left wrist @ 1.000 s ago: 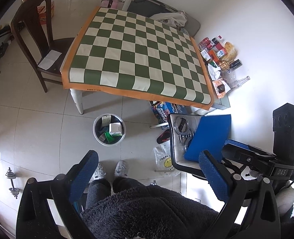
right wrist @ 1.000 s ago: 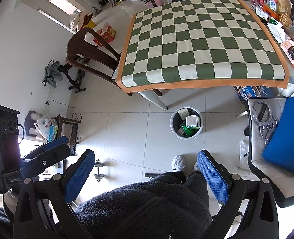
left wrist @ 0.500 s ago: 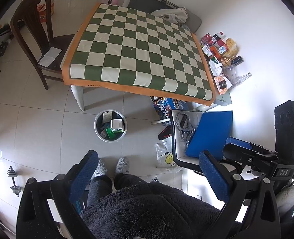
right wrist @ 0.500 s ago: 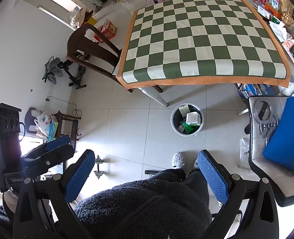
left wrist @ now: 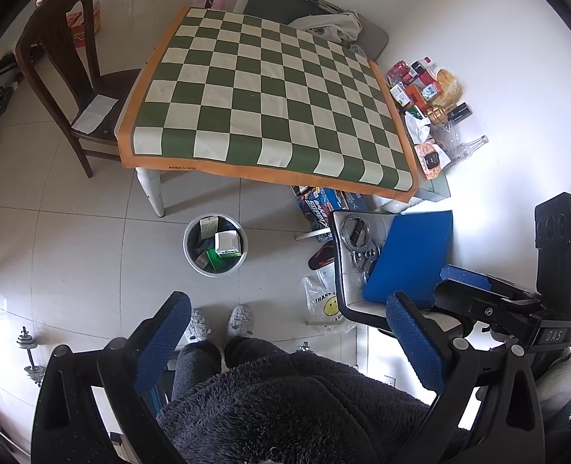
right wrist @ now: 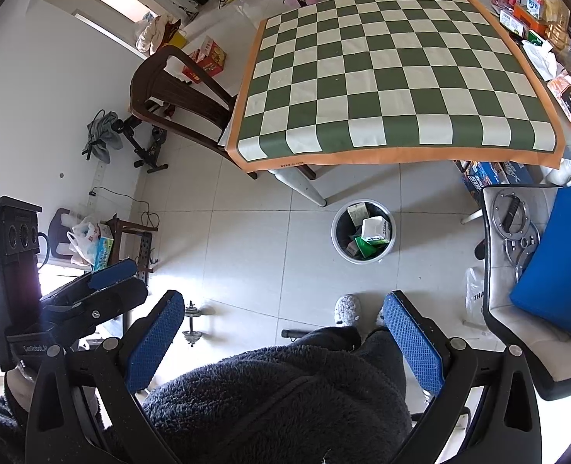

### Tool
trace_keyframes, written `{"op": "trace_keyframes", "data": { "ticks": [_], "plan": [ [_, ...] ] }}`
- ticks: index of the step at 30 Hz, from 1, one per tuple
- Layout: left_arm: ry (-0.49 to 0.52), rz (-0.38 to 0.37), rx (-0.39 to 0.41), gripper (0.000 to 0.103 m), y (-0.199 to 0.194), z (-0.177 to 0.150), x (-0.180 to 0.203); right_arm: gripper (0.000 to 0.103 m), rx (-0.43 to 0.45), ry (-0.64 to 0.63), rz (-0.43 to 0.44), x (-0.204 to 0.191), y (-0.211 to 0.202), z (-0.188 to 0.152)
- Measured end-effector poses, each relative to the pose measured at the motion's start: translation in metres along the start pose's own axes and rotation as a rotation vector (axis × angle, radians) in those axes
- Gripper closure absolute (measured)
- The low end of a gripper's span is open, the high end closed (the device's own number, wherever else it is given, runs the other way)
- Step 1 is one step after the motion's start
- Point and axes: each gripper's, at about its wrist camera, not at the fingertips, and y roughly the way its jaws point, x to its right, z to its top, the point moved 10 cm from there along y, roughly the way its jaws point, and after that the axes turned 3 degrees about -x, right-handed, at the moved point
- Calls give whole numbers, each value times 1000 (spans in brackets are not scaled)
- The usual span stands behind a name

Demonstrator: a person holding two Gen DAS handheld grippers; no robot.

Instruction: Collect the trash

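A square table [left wrist: 157, 193] on pale legs carries a green-and-white checked cloth [left wrist: 270, 96] with an orange border, and the cloth is bare; along its far right edge a glass strip [left wrist: 436, 189] holds a crowd of boxes and packets [left wrist: 416, 89], crumpled white paper [left wrist: 416, 127], an orange packet [left wrist: 430, 158] and a clear bottle [left wrist: 471, 147] lying down; the tiled floor [left wrist: 72, 251] bears a round bin [left wrist: 190, 255] holding boxes, just in front of the table leg; a dumbbell [left wrist: 30, 352] lies to the left; a plastic bag [left wrist: 324, 301] with a smiley sits near a chair [left wrist: 337, 270] carrying a blue cushion [left wrist: 413, 255] and metal rings [left wrist: 357, 228]; a dark wooden chair [left wrist: 57, 50] with a sheet of paper [left wrist: 94, 112] on its seat stands beside the table.
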Motion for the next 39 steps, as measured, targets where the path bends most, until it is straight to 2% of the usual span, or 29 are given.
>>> {"op": "trace_keyframes", "data": {
  "ticks": [39],
  "plan": [
    [0, 1, 2, 0, 0, -1, 1, 0, 0, 2, 2, 4, -1, -4]
  ]
}}
